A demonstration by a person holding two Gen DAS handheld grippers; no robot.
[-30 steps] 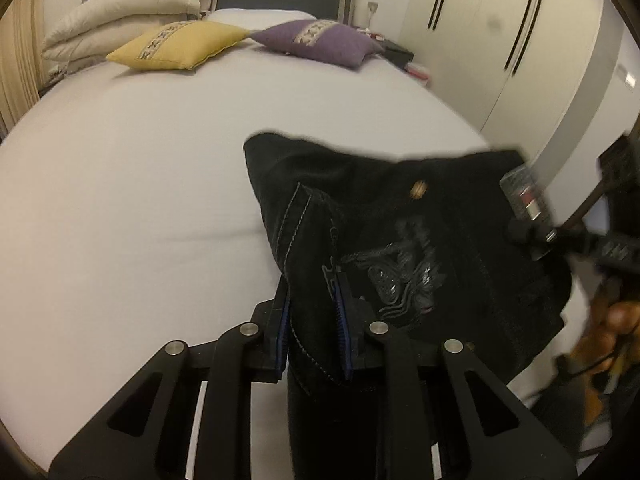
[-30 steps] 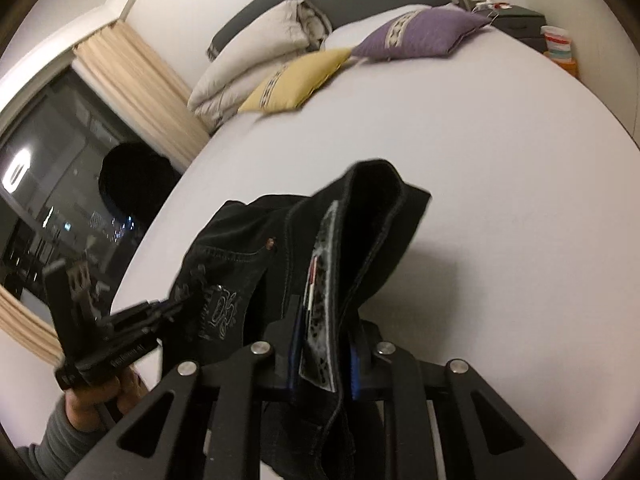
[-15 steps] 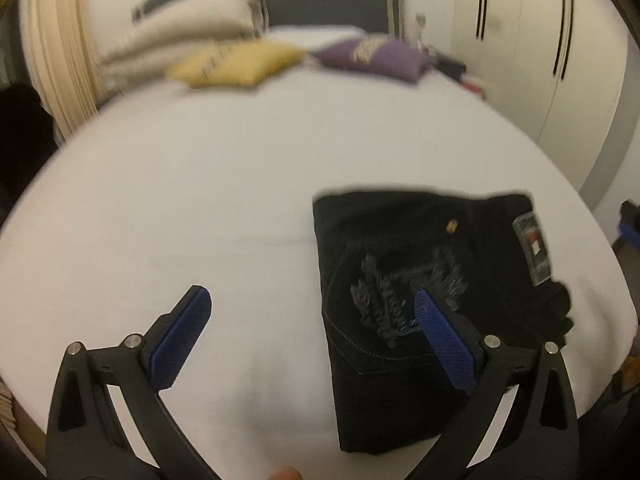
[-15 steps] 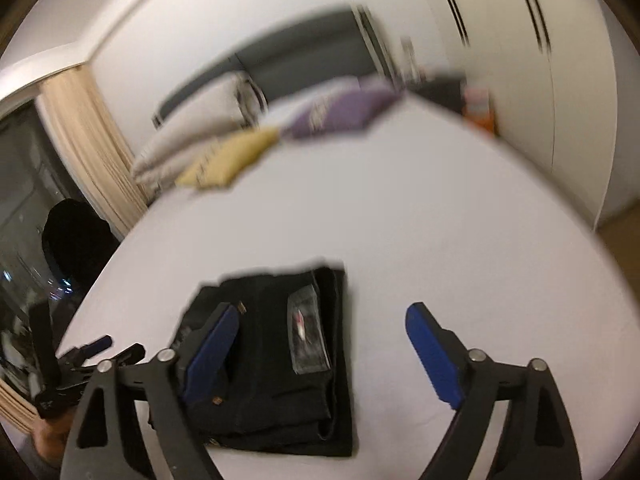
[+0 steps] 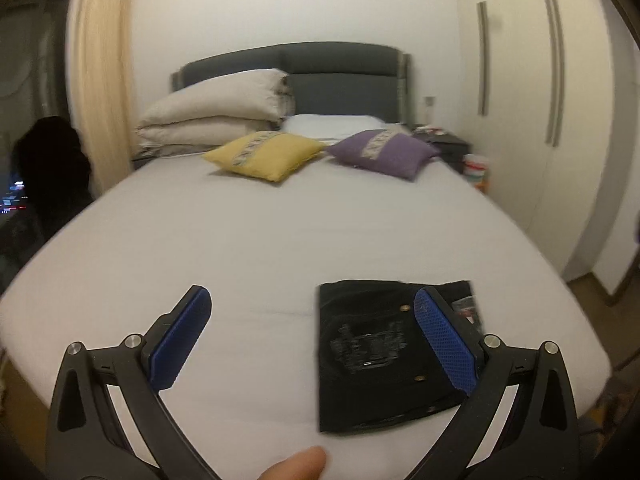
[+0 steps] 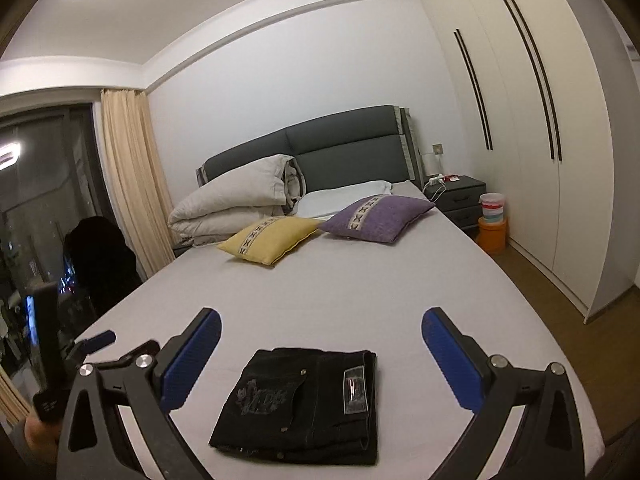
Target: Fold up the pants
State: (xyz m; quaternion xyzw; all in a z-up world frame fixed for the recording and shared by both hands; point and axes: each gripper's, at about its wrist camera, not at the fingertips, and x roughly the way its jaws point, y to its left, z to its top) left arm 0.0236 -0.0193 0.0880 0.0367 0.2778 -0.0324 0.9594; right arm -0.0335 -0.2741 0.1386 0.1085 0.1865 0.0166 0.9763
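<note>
The black pants (image 5: 380,356) lie folded into a flat rectangle on the white bed (image 5: 280,240), near its front edge, back pocket embroidery up. They also show in the right wrist view (image 6: 308,404) with a label patch on top. My left gripper (image 5: 316,340) is open and empty, held above the bed; its right finger overlaps the pants' right side in view. My right gripper (image 6: 320,356) is open and empty, held back above the pants. The left gripper's body (image 6: 52,360) shows at the left of the right wrist view.
A yellow cushion (image 6: 272,238), a purple cushion (image 6: 378,218), a folded beige duvet (image 6: 236,204) and a white pillow sit by the grey headboard. A nightstand (image 6: 460,196) and stacked boxes (image 6: 492,220) stand right of the bed. White wardrobes (image 6: 540,120) line the right wall.
Both grippers were shut on the pants and held them up. They opened, let the folded pants down on the bed, and pulled back and up.
</note>
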